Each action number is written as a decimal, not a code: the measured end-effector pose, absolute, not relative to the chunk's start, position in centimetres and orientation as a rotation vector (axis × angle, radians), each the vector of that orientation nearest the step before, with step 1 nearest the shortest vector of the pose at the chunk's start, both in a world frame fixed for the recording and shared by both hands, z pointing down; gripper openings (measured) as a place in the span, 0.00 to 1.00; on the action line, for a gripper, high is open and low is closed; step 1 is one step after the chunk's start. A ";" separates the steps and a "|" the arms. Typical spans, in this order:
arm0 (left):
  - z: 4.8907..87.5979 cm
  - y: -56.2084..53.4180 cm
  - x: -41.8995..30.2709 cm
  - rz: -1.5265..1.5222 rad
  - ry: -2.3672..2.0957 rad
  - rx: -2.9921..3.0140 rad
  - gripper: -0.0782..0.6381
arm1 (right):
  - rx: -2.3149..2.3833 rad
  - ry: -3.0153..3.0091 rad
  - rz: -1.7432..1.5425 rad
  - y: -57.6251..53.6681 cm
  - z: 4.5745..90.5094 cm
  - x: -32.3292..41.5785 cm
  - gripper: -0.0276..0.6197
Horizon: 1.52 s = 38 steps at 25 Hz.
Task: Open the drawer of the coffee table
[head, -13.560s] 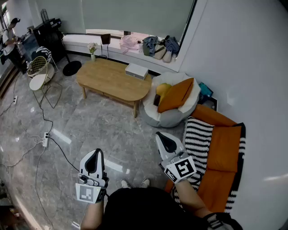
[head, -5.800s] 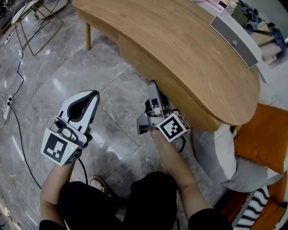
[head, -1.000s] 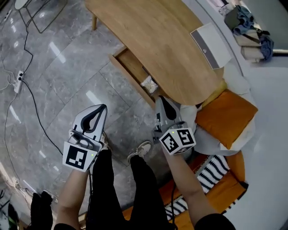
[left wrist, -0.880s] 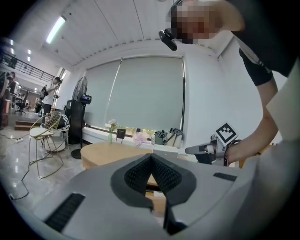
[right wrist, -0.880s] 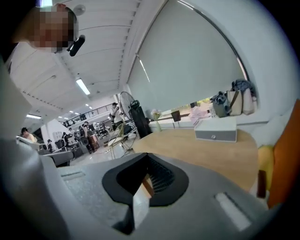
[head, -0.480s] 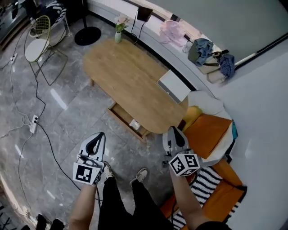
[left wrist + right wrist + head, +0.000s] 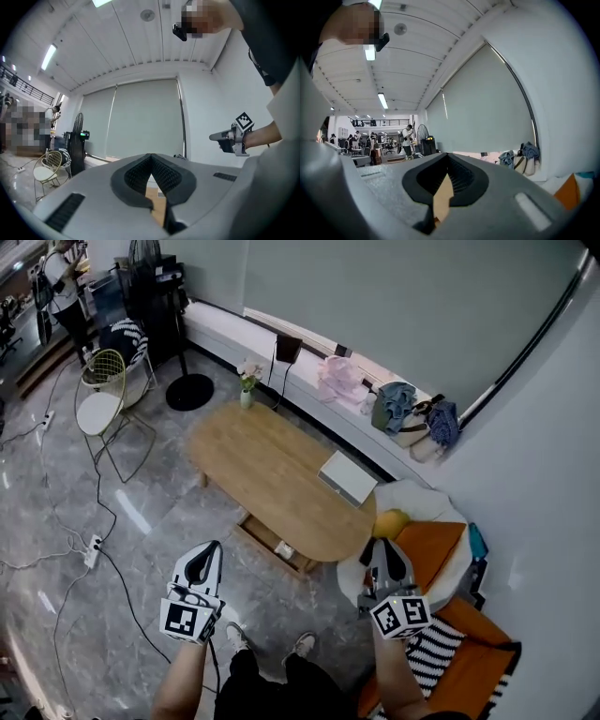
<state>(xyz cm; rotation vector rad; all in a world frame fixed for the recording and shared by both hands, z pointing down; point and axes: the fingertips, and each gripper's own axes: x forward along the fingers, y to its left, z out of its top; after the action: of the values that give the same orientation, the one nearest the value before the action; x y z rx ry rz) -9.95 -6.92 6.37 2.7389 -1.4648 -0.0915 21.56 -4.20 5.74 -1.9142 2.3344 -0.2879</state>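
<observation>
Left gripper (image 7: 212, 551) and right gripper (image 7: 385, 547) are hovering on the near side of the coffee table (image 7: 267, 474), well apart from it.

Head view: the drawer (image 7: 272, 542) is jutting out from under the table's near edge (task looking done).

Left gripper view: jaws are meeting, with nothing between them.

Right gripper view: jaws are likewise pressing together, empty.

Risk: a step toward the table is likely to knock the jutting drawer shut, or a shin could catch it.
</observation>
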 end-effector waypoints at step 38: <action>-4.8 0.7 -14.1 -0.187 -1.698 2.767 0.12 | -1.937 2.405 0.136 0.8 -3.8 21.9 0.05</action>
<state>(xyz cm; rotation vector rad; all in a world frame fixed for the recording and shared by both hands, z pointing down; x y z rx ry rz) -14.13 0.68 -4.82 2.7670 -1.6979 -0.1872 21.86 0.83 -3.76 -1.9372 2.4046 0.1355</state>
